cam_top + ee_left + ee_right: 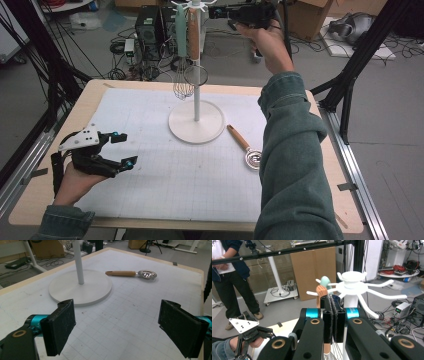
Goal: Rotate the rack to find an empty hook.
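Resting low at the near left of the white gridded mat (165, 185), left gripper (123, 149) with jaws spread wide, nothing between. Farther right on the mat, wooden-handled round metal strainer spoon (246, 148) lying flat, handle toward the white round-based hanging stand (196, 107), bowl toward the near edge. Hung from its top arms, long axes vertical, wooden-handled ring utensil (194, 45) and mint-handled wire whisk (182, 55). Raised beside the top, right gripper (333, 315), pads pressed together, empty.

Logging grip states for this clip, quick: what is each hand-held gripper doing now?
Left hand-held gripper: open, empty, over the mat.
Right hand-held gripper: shut, nothing between the jaws, up by the rack top.
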{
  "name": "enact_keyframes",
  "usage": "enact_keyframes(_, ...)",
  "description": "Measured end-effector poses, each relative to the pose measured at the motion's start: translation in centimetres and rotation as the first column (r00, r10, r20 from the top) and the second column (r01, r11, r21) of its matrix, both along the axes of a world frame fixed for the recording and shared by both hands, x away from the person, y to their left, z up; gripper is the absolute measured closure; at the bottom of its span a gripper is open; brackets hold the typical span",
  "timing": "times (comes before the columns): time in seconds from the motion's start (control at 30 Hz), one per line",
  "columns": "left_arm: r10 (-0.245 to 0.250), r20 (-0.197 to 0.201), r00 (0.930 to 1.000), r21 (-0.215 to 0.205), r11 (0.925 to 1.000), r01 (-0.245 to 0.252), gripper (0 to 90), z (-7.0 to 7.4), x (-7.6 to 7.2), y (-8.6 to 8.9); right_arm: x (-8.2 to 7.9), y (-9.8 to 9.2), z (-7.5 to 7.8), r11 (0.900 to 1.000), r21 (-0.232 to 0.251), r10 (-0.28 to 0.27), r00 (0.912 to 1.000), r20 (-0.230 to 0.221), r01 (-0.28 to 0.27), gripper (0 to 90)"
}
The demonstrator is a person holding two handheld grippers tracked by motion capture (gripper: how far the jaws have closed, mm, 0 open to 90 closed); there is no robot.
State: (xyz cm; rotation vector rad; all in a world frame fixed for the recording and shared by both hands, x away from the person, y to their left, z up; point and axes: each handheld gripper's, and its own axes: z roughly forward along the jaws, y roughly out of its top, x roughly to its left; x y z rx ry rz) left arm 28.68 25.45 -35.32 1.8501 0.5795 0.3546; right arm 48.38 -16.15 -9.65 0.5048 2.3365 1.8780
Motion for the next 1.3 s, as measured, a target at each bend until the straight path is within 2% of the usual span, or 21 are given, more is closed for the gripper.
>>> enact_keyframes(0.77,-0.003,0.001,1.0000,0.001,1.0000,0.003,14.6,0.1,-0.1,0.0,-0.8,3.2,0.6,0.998,-0.055,-0.026,0.9994,0.021,0.027,89.2)
enact_keyframes(1.1,-0.001,0.001,1.0000,-0.003,1.0000,0.001,14.6,0.1,-0.1,0.1,-0.8,4.2,0.3,0.998,-0.055,-0.021,0.9995,0.024,0.022,89.2)
enact_keyframes(1.3,0.002,0.001,1.0000,-0.004,1.0000,-0.002,14.6,0.1,-0.1,0.3,-1.1,3.7,0.2,0.999,-0.037,-0.009,0.9996,0.026,0.010,89.1)
